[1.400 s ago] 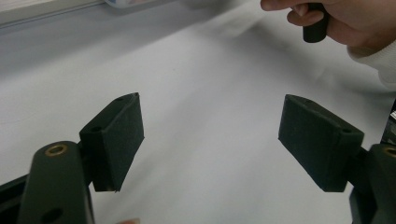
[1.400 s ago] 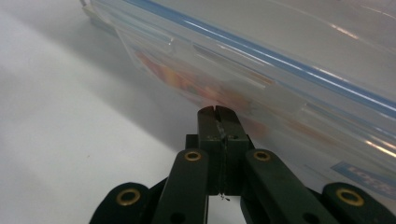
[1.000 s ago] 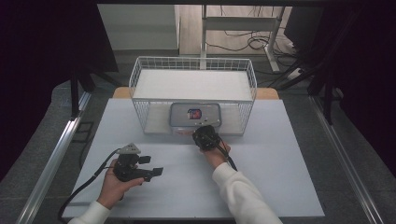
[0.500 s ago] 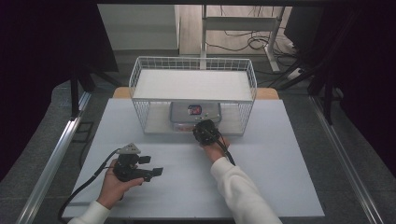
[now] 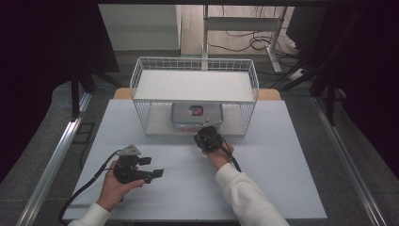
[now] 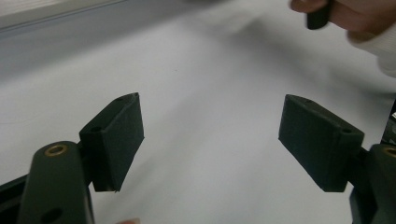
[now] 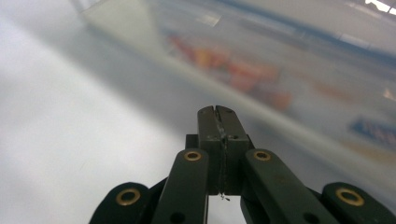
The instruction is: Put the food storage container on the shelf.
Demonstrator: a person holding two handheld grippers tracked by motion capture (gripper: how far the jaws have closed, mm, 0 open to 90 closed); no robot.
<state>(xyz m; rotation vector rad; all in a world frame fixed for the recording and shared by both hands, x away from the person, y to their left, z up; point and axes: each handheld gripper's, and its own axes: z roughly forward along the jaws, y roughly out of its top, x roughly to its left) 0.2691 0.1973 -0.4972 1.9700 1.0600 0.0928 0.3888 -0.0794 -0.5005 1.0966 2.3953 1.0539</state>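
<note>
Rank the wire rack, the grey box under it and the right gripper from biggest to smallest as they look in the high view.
1. wire rack
2. grey box
3. right gripper, which sits nearer the camera, so its true size is less sure.

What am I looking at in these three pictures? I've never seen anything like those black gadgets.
There is no robot here. A person sits at a white table and holds a hand tool with a two-fingered claw in each hand. The wide picture comes from a camera above the table; the other two come from small cameras riding on the tools, looking along their fingers.

The left claw is held low over bare table, its two jaws wide apart with nothing between them. The right claw has its jaws pressed together, also with nothing in them; from above you see it reaching toward the front of a white wire rack.

The rack stands at the far side of the table. On its lower level lies a flat packet with a colourful label, too blurred in the close picture to read.
</note>
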